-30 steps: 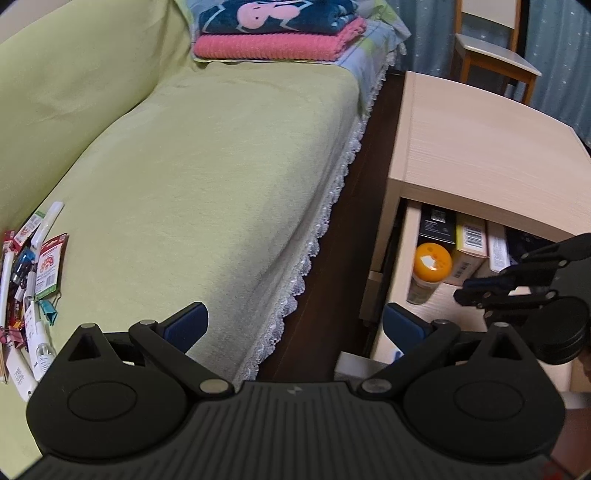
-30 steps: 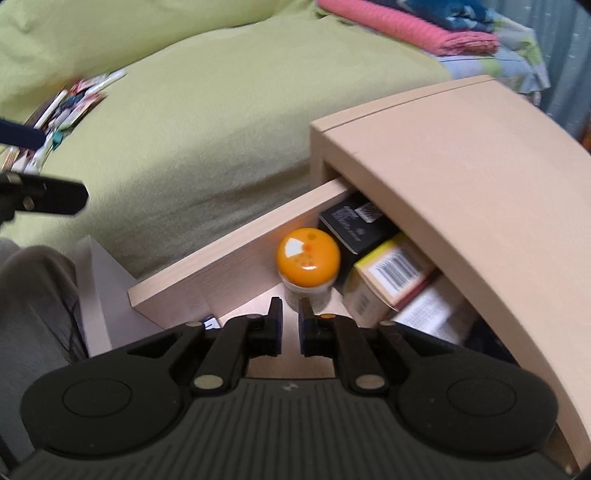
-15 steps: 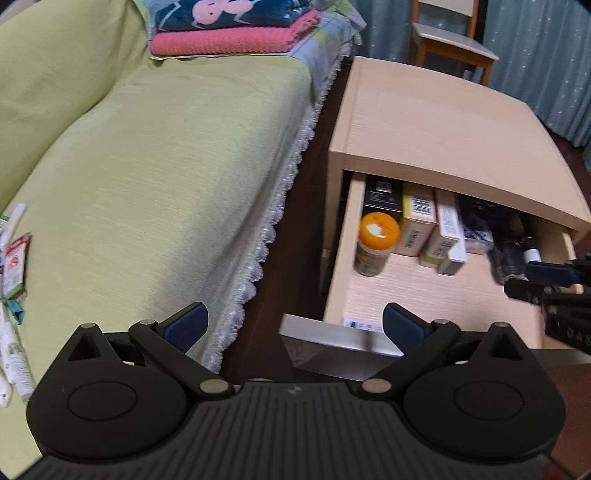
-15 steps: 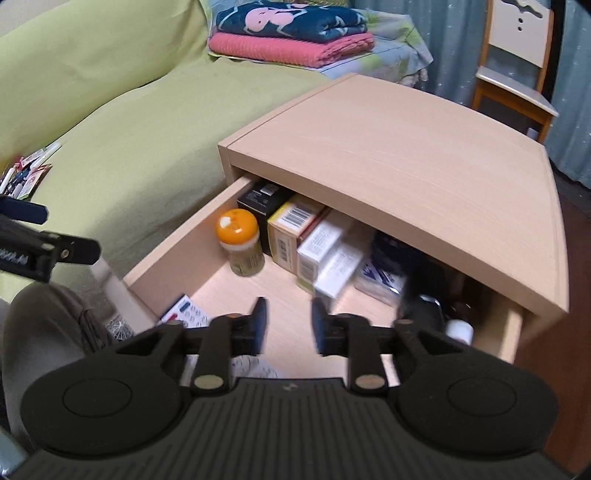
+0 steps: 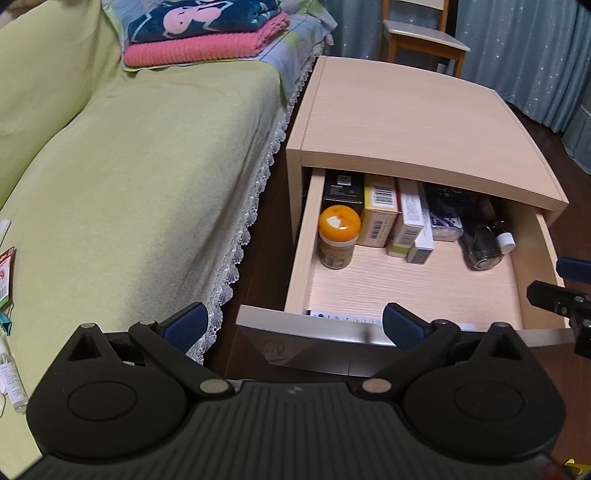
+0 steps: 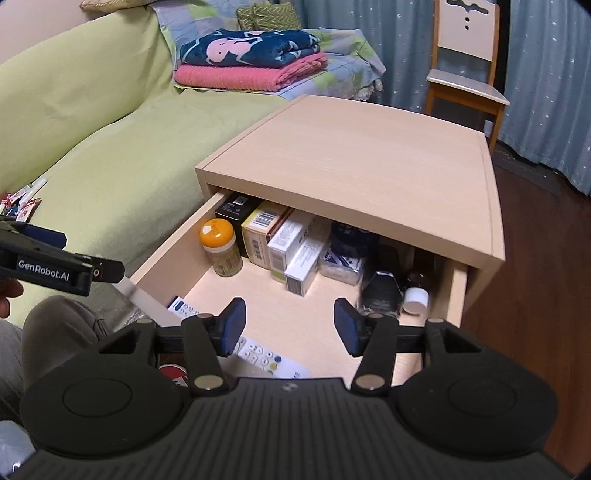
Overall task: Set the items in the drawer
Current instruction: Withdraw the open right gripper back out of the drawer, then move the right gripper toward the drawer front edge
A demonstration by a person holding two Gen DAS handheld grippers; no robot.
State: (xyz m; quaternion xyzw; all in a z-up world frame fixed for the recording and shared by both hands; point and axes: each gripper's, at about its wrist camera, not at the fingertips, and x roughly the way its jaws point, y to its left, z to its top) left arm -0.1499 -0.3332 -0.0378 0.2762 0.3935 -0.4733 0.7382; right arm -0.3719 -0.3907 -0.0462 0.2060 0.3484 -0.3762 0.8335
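Observation:
The pale wood drawer (image 5: 406, 284) of the nightstand (image 5: 406, 122) stands pulled out. Inside are an orange-lidded jar (image 5: 338, 236), a black box (image 5: 341, 188), a yellow box (image 5: 380, 210), white boxes (image 5: 410, 221), a blue packet (image 5: 443, 218) and a dark bottle (image 5: 484, 243). A white remote (image 6: 266, 356) lies at the drawer's front. My left gripper (image 5: 293, 323) is open and empty, in front of the drawer's front panel. My right gripper (image 6: 290, 326) is open and empty above the drawer's front part (image 6: 317, 295). Small tubes, clips and packets (image 5: 7, 266) lie on the sofa at far left.
A green-covered sofa (image 5: 147, 166) with a lace hem runs along the nightstand's left. Folded pink and navy blankets (image 5: 207, 33) lie at its far end. A wooden chair (image 6: 465, 81) and blue curtains stand behind. A person's knee (image 6: 55, 332) is at lower left.
My right gripper went from shut to open and drew back from the orange-lidded jar. My left gripper swung right, from over the sofa to face the drawer.

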